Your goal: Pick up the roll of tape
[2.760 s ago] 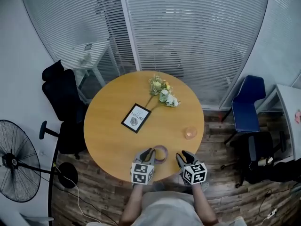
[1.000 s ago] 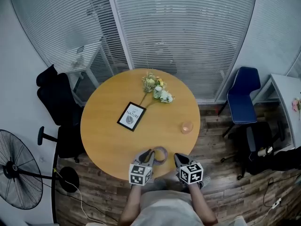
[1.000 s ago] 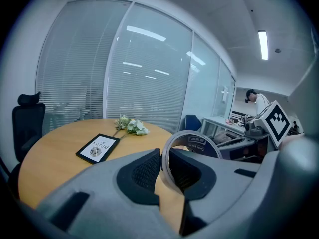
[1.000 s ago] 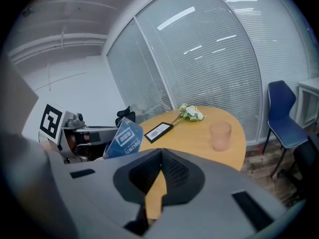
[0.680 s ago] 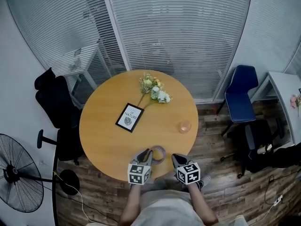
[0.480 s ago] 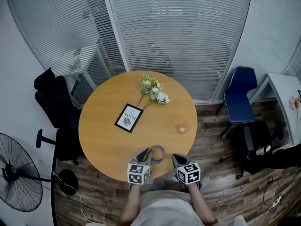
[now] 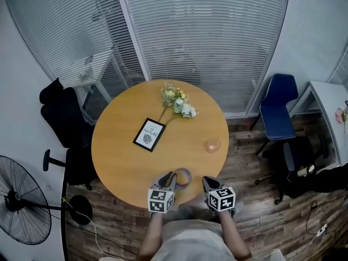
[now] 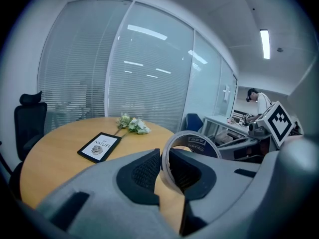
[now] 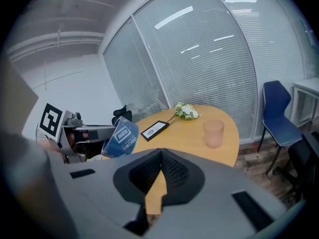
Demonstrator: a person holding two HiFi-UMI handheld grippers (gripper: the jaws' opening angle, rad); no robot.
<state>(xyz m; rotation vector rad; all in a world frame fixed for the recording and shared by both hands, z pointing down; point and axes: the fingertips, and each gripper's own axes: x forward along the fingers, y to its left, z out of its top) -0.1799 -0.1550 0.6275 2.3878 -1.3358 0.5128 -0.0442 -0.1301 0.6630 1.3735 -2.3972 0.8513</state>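
Room to move widest over the floor (image 7: 255, 211) right of the table (image 7: 125, 151). Tighter on the left, with a black chair (image 7: 65, 113) near the rim and a fan (image 7: 19, 197) beside it. Blinds (image 7: 206, 31) close behind the far edge, blue chair (image 7: 277, 107) well apart on the right. Tabletop mostly bare: frame (image 7: 149, 134) left of centre, flowers (image 7: 178, 101) toward the far edge, cup (image 7: 213, 144) near the right rim. All three well apart from the near edge and from both grippers.

Forearms (image 7: 155, 238) cut off by the bottom border in the head view. Part of the ring hidden behind one jaw in the left gripper view. Hard to tell whether lifted clear of the top or resting on it.

Left gripper (image 7: 172, 176) reaching over the near rim at a downward slant, clamped on the wall of the tape (image 7: 184, 177). One pad inside the ring, the other outside, ring standing on edge at the table's near edge. Right gripper (image 7: 210, 182) just beside it on the right, same slant, jaws pressed together with nothing between, tip at the table's rim.
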